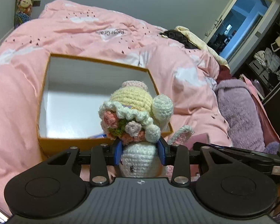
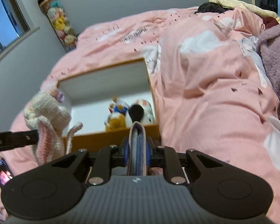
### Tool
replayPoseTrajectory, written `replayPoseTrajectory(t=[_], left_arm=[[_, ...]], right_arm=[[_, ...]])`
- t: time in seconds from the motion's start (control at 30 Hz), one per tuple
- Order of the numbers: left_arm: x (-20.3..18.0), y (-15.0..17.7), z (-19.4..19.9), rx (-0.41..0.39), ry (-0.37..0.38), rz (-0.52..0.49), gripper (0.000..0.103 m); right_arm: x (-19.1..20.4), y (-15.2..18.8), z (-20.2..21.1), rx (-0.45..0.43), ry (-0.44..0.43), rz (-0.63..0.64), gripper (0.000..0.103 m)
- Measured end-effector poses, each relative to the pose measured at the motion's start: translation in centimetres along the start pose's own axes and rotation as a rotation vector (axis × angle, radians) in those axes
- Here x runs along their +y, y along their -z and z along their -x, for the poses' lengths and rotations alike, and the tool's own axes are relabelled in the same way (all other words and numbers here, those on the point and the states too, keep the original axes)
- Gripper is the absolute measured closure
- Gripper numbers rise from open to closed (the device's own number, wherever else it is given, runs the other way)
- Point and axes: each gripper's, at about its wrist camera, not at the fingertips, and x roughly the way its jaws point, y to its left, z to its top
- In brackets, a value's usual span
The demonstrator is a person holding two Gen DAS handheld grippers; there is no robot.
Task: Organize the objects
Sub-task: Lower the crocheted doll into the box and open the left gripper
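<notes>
My left gripper (image 1: 140, 150) is shut on a crocheted bunny doll (image 1: 134, 112) with a yellow hat and a flower bouquet; its blue pads press on the white body. The doll hangs over the near edge of an open orange box (image 1: 71, 144) with a white inside, which lies on the bed. In the right wrist view, my right gripper (image 2: 137, 154) is shut on a thin pink wallet-like folder (image 2: 137, 136) with blue leaves, held edge-on in front of the box (image 2: 112, 137). Two plush toys (image 2: 115, 120) lie in the box's near right corner. The doll (image 2: 48, 115) shows at the left.
The box lies on a pink duvet (image 1: 106, 29) that bulges high on the right. A purple fluffy blanket (image 1: 240, 108) lies at the right bed edge. A dark shape (image 1: 179, 36) lies under a cream cloth at the far end. A column of plush toys (image 2: 60, 24) stands against the wall.
</notes>
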Motion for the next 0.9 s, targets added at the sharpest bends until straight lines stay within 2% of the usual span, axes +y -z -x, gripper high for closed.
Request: replayPoseTrajectory(t=[0.27, 0.4, 0.57, 0.7, 0.9], left_arm=[[1.6, -3.1, 0.1, -0.068, -0.083, 0.01, 0.059], [2.9, -4.7, -1.7, -0.059, -0.163, 0.008, 0.059], [4.3, -5.7, -5.9, 0.019, -0.211, 0.008, 0.059], [5.7, -5.4, -9.6, 0.107, -0.229, 0.019, 0.059], [6.0, -4.6, -14.6, 0.221, -0.272, -0.045, 0.059]], right_arm=[[-0.2, -4.4, 0.2, -0.06, -0.144, -0.031, 0.084], [0.5, -6.6, -1.3, -0.071, -0.206, -0.035, 0.084], [1.3, -8.4, -4.2, -0.055, -0.22, -0.034, 0.085], [1.5, -9.0, -6.6, -0.034, -0.177, -0.017, 0.084], [0.8, -9.4, -9.4, -0.004, -0.152, -0.031, 0.084]])
